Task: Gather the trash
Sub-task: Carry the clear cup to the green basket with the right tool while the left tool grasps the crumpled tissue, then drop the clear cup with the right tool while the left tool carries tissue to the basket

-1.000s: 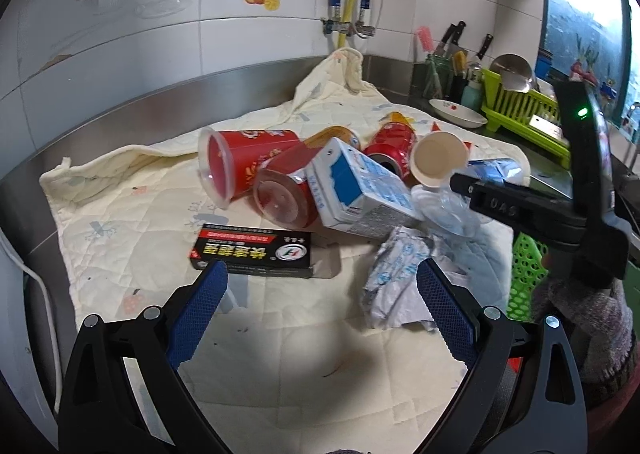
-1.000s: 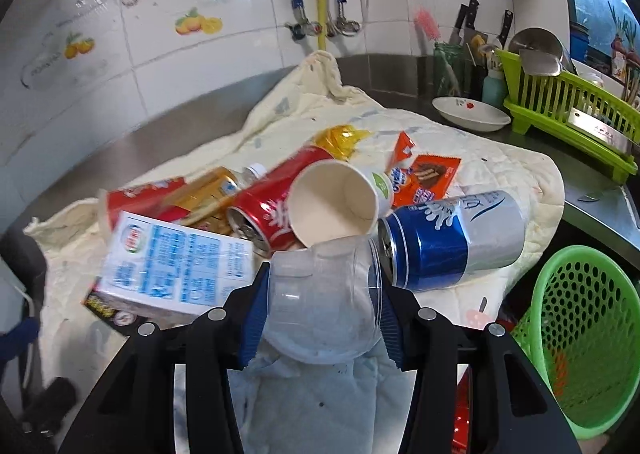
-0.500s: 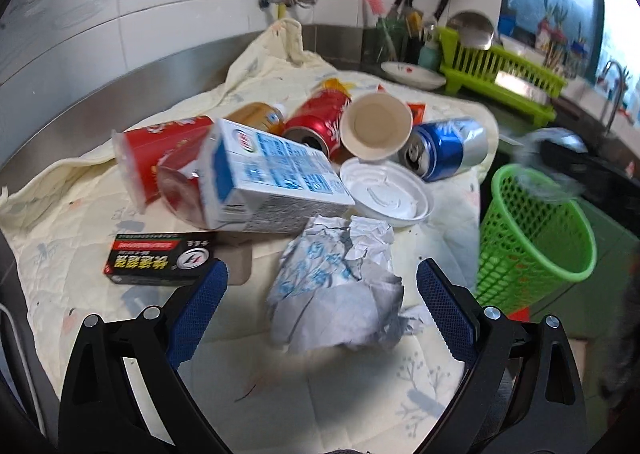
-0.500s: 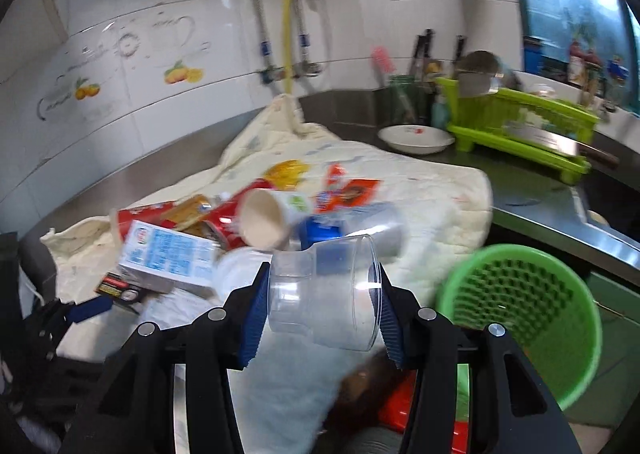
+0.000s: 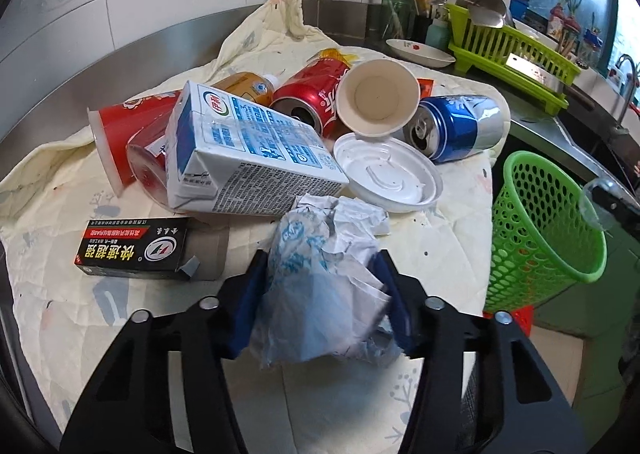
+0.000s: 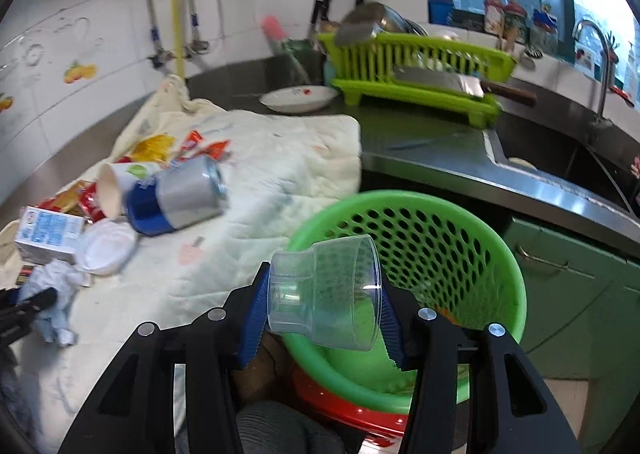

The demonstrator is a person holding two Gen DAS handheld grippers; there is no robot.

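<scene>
Release wants care: right gripper (image 6: 320,312) clamps the clear plastic cup (image 6: 326,290) at the green basket (image 6: 496,254) rim, lower centre; carry it fully over the opening before letting go; left gripper (image 5: 322,302), lower centre, is closing around the crumpled paper (image 5: 324,274).

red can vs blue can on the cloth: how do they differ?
The red can is all red with white lettering; the blue can is blue and silver. The red can lies behind the milk carton; the blue can lies right of the paper cup. Both lie on their sides, opened mouths facing the camera.
</scene>
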